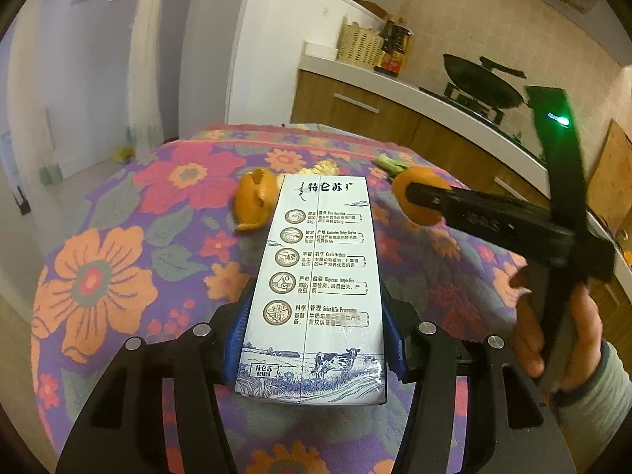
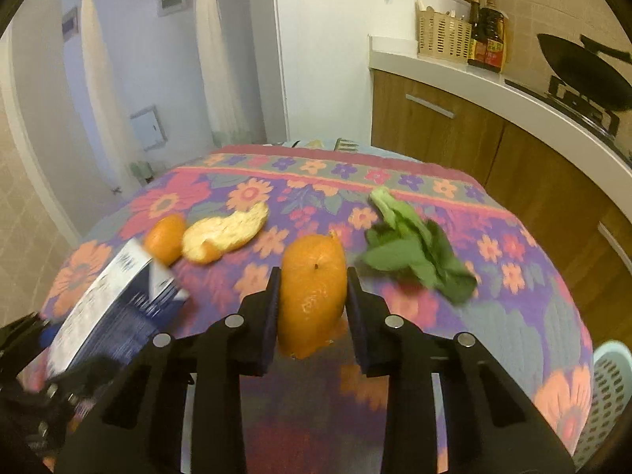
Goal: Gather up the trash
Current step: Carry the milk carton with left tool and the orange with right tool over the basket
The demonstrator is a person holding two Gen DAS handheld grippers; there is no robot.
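- The left tool (image 1: 312, 339) is clenched on a milk carton (image 1: 316, 276); its blue pads press both long sides near the carton's lower end, so the carton juts forward over the flowered tabletop (image 1: 118, 276). Judging by the task, it is held up this way for carrying to a bin.
- The right tool (image 2: 312, 296) grasps a curled piece of orange peel (image 2: 314, 296) squarely between its fingers. The left wrist view shows the same peel pinched at the fingertips, apparently clear of the cloth.
- Other trash lies loose ahead of the right tool: a leafy green scrap (image 2: 414, 252) just to the right of the held peel, and a flat peel strip (image 2: 225, 235) and a rounder peel (image 2: 166, 243) to the left, beyond the carton's far end.
- A pale perforated basket (image 2: 608, 395) stands off the tabletop's right edge, probably where the trash goes.
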